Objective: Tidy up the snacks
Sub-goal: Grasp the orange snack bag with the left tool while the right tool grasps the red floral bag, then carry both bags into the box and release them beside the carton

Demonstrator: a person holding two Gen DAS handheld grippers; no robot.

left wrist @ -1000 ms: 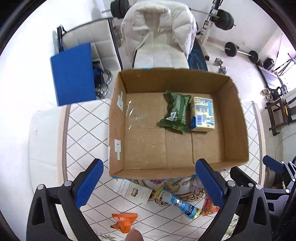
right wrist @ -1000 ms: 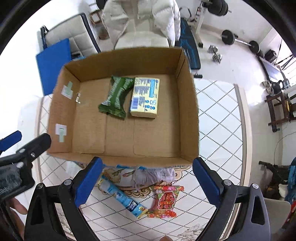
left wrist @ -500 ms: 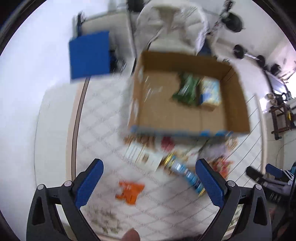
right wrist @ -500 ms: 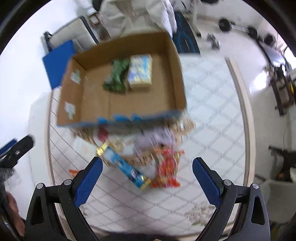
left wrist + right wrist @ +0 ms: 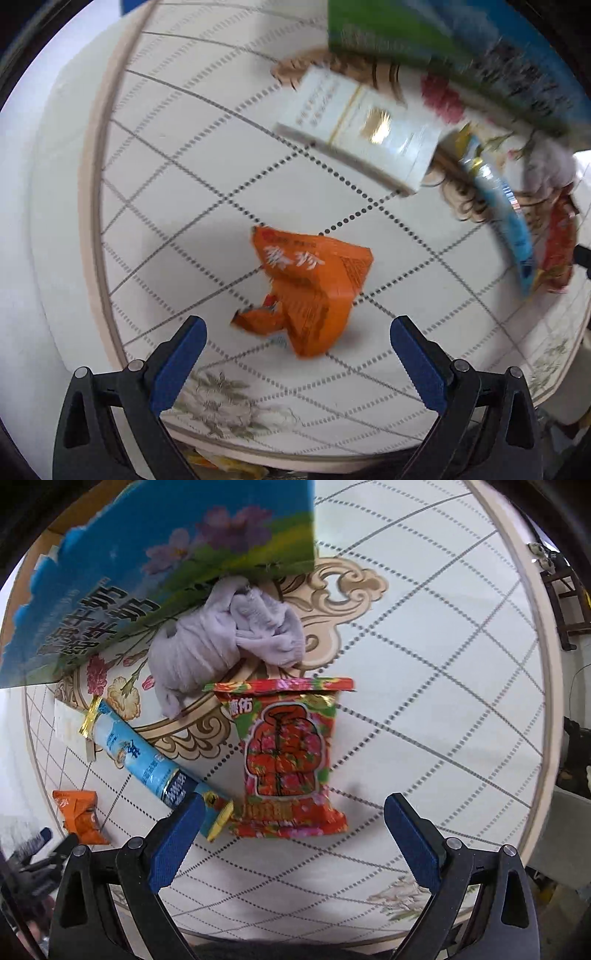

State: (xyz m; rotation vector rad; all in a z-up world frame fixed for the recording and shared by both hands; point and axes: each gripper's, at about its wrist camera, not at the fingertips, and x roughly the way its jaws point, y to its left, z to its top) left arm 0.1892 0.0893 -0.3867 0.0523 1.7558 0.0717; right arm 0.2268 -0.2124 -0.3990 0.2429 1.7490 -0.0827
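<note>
In the left wrist view, the left gripper (image 5: 297,343) has its jaws spread wide and holds nothing; a crumpled orange packet (image 5: 308,291) lies on the table (image 5: 155,206) just ahead of and between the blue pads, apparently touching neither. The packet carries white characters, too creased to read. Farther off lies a white box (image 5: 358,129) with a gold emblem and blurred print, and to the right a blue tube-shaped snack (image 5: 498,206) beside a red packet (image 5: 559,247). In the right wrist view, the right gripper (image 5: 291,827) is likewise wide open and empty, with the red packet (image 5: 288,753), printed with a flowered padded jacket and Chinese characters, lying between its pads. The blue tube snack (image 5: 147,764) lies just left of it, one end hidden behind the left pad. A lilac cloth (image 5: 225,642) sits beyond, partly under the printed side of a cardboard box (image 5: 166,561) bearing large dark characters.
</note>
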